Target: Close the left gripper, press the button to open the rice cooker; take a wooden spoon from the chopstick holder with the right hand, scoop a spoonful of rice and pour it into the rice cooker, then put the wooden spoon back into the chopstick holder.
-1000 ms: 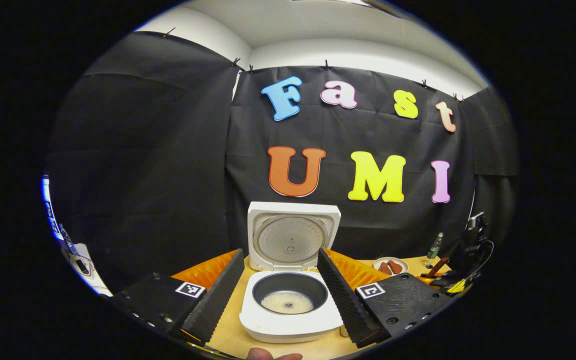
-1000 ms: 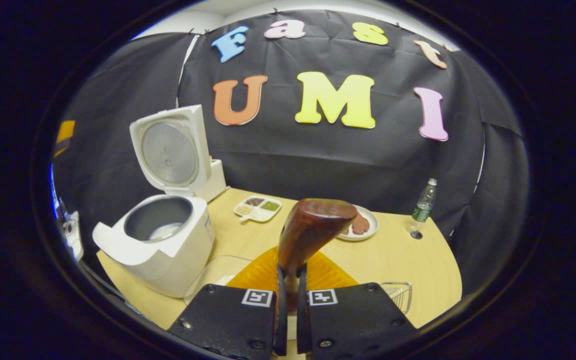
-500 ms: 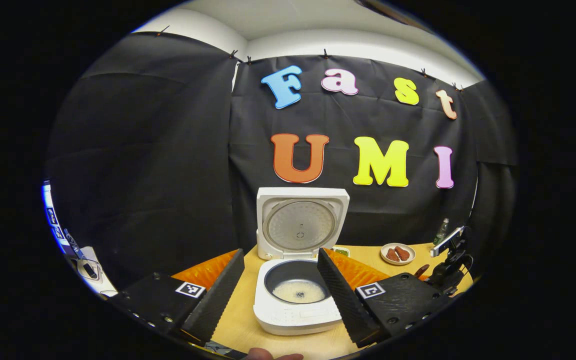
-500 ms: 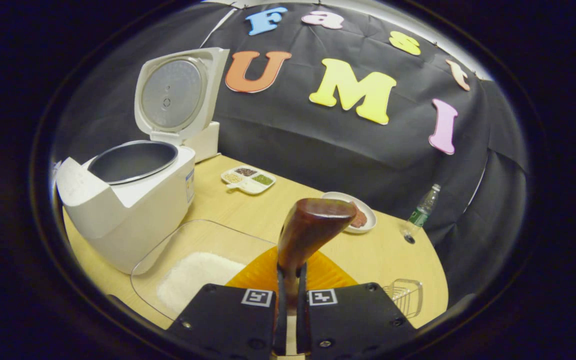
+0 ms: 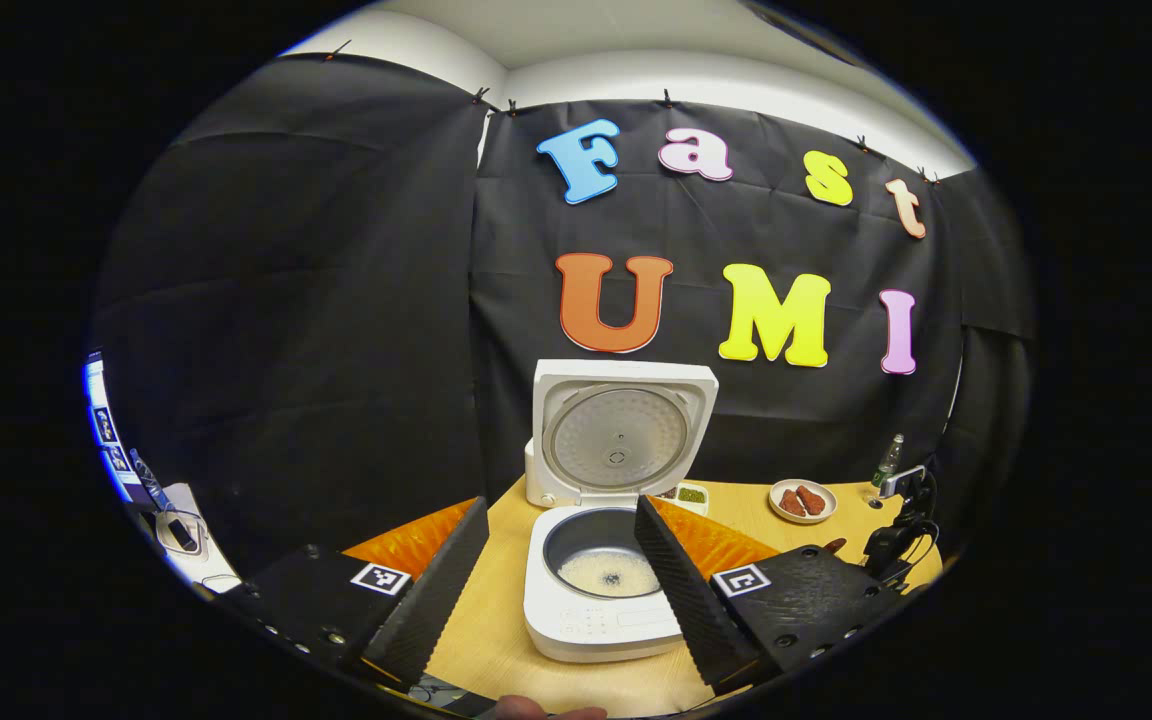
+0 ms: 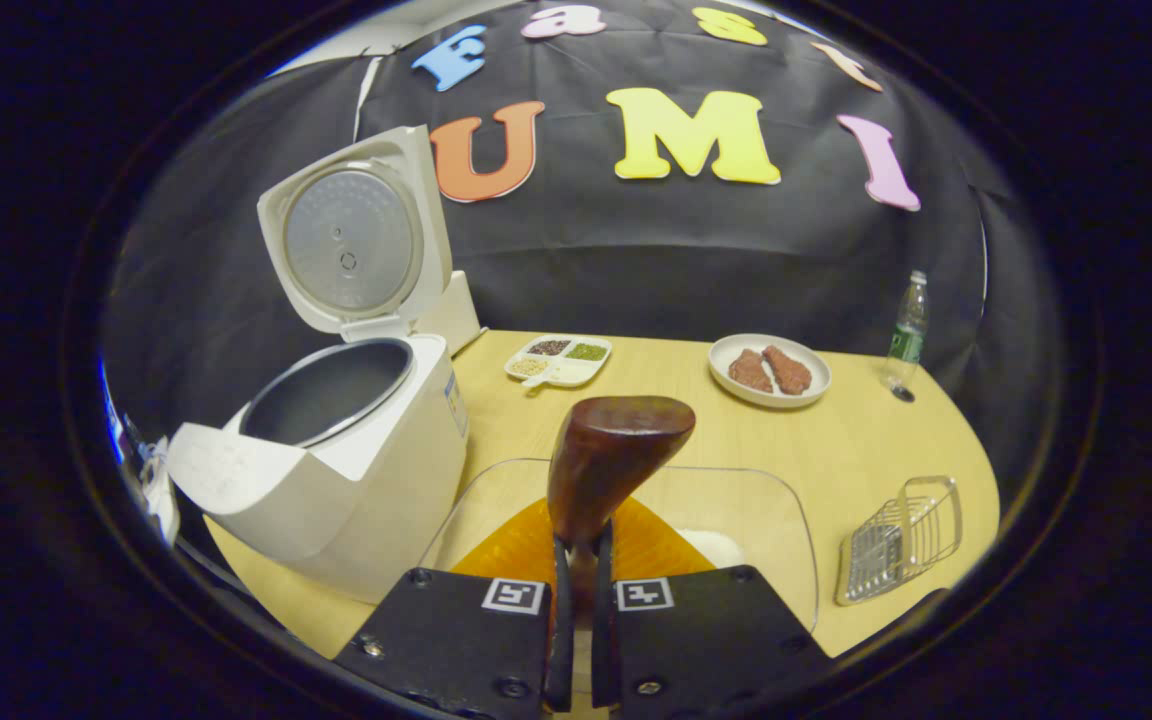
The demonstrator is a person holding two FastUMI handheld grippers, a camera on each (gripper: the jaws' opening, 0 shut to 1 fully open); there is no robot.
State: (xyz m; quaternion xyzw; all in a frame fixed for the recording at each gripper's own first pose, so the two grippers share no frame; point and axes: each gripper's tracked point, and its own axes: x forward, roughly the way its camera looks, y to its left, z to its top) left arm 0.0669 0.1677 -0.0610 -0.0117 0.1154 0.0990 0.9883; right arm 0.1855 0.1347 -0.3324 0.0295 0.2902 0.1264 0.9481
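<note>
Jaws of left gripper (image 5: 561, 570) spread wide, framing open rice cooker (image 5: 604, 590) on table (image 5: 491, 640). Right gripper (image 6: 577, 640) clenched on wooden spoon (image 6: 611, 460), above glass rice dish (image 6: 766, 500) beside cooker.

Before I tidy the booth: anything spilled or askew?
Nothing spilled. The wire rack lies tipped on its side on the table. The cooker stands open, as the task requires.

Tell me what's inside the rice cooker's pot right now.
In the left gripper view, the rice cooker stands open, and a shallow layer of rice lies on the pot's bottom. The near inner wall is hidden by its rim.
</note>
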